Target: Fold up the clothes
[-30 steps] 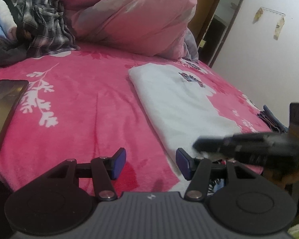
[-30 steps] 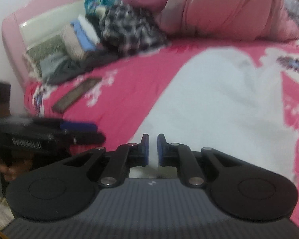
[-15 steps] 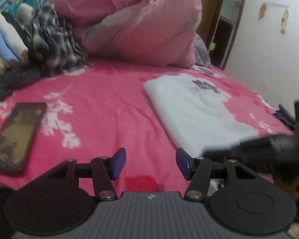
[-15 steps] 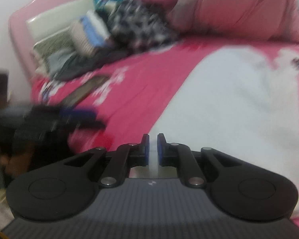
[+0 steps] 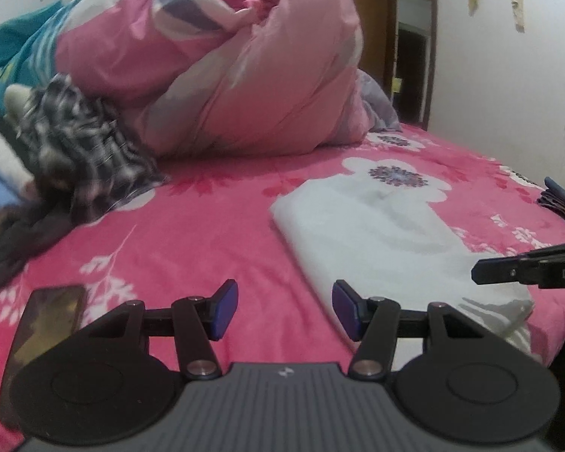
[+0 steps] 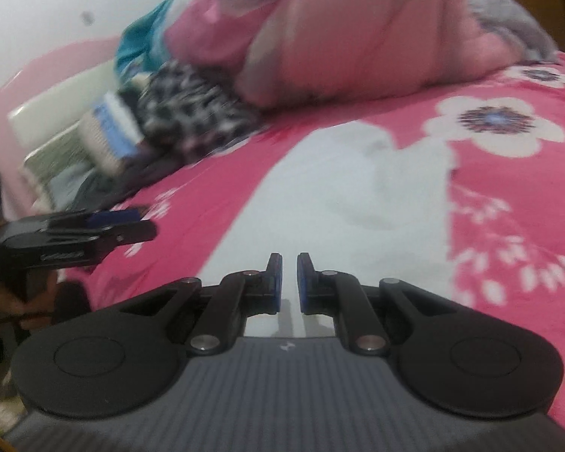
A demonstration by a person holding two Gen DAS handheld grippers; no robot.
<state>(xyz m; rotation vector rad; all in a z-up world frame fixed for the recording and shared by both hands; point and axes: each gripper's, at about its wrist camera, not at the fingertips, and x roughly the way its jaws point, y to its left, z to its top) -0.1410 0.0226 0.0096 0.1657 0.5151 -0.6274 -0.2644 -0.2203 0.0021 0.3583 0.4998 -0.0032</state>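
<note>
**White cloth folded long on the bed, both tongs clear of it**

I see the white cloth (image 5: pixel 376 241) lying as a long folded strip on the pink bedspread (image 5: pixel 192 233), running from approx 12 o'clock back toward me, near end draped over the mattress edge. Whether it gets another fold or is done as is, I can't settle from this.

Left tongs (image 5: pixel 284 310): wide apart, nothing between them, hovering at the bed edge w/ the strip's left border just at 1 o'clock. Right tongs (image 6: pixel 289 282): narrow gap, nearly closed, no fabric pinched as far as I can tell; they sit over the strip's near end.

Other stuff: phone (image 5: pixel 45 335) at 8 o'clock in the left view, heap of clothes (image 5: pixel 75 158) at 10 o'clock, bundled quilt (image 5: pixel 245 64) behind.

Risks as I judge them:
- The draped end could slide off the edge if either tool drags it; the cloth looks thin & loose.
- A pinch on the top layer only would peel the fold open.
- Right view is blurred, so my aim on that side is poor.
- A left sweep could knock the phone.
</note>
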